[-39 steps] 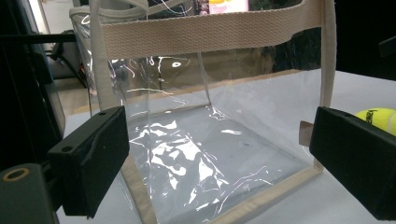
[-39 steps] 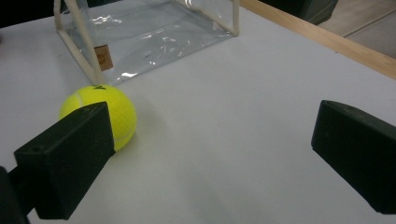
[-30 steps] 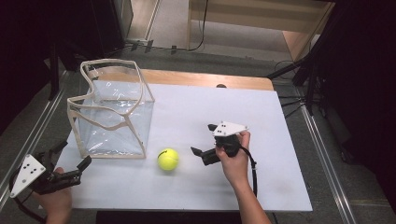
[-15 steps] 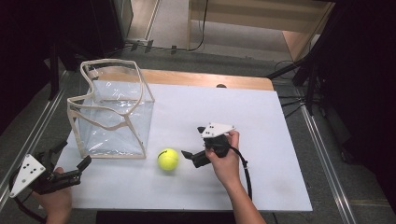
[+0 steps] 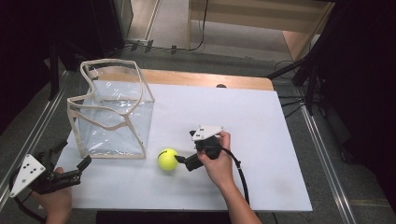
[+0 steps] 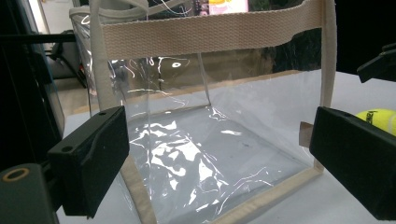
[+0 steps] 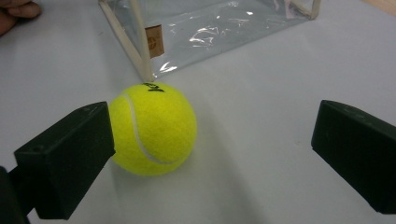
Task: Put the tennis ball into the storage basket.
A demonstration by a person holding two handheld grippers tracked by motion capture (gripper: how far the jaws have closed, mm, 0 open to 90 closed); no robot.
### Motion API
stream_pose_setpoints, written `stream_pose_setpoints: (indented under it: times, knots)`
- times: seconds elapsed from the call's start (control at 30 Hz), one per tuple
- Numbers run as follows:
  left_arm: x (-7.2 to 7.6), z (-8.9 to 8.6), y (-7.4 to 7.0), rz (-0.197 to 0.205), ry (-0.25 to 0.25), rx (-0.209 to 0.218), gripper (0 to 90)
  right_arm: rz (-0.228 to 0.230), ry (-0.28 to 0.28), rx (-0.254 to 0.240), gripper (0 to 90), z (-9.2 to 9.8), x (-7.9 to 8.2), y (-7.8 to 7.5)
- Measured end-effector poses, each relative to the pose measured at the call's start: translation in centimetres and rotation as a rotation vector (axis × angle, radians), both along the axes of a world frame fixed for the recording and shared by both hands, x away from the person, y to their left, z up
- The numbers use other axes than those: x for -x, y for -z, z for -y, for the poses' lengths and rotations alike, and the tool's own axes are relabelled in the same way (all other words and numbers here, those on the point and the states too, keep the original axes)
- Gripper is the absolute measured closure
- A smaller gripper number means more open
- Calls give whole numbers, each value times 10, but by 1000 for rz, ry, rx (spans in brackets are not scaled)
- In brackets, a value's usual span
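Our right gripper (image 5: 180, 161) has slid leftward across the table since a second ago, and now it sits right up at the yellow felt tennis ball (image 5: 167, 159), which hasn't budged. In the right gripper view our jaws stand wide apart, one jaw just beside the ball (image 7: 152, 128), perhaps brushing its near side, the other well off across bare table. Nothing gripped here.

The ball rests on the white rectangular table top (image 5: 243, 121), just beside the front corner of the clear plastic bag with cream webbing trim (image 5: 112, 116). That bag stands upright and open at the top, and through its walls we see only its own creased floor.

Over on the other side, our left gripper (image 5: 72, 168) holds its place near the table's near-left corner, as before, pointed toward the bag. In the left gripper view our jaws are spread wide with the bag (image 6: 205, 121) framed between them but farther off, not touched. The ball (image 6: 376, 119) peeks out at the right edge there, past the bag's corner. A fingertip (image 7: 16, 9) of our left hand shows at the top-left of the right gripper view.
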State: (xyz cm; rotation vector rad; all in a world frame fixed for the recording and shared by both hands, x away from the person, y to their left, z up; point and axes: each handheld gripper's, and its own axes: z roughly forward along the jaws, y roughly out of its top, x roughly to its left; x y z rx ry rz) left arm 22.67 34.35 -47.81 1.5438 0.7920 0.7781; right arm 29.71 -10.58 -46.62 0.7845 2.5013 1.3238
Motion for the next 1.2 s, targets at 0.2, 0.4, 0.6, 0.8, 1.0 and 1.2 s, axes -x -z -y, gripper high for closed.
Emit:
stream_pose_setpoints:
  times: [0.2, 0.4, 0.6, 0.8, 1.0, 1.2]
  knots:
    - [0, 0, 0, 1, 0, -2, 52, -16, -17, 16, 0, -8, 0, 3]
    - [0, 0, 0, 1, 1, -1, 53, -30, -39, 37, 0, -17, 0, 7]
    - [0, 0, 0, -1, 0, -1, 53, -49, -60, 60, 0, -25, 0, 10]
    - [0, 0, 0, 1, 1, 1, 53, -70, -74, 86, 0, -30, 0, 13]
    - [0, 0, 0, 1, 1, 2, 53, -83, -91, 110, 0, -36, -1, 17]
    - [0, -1, 0, 0, 0, 1, 53, -99, -114, 144, 0, -43, -2, 20]
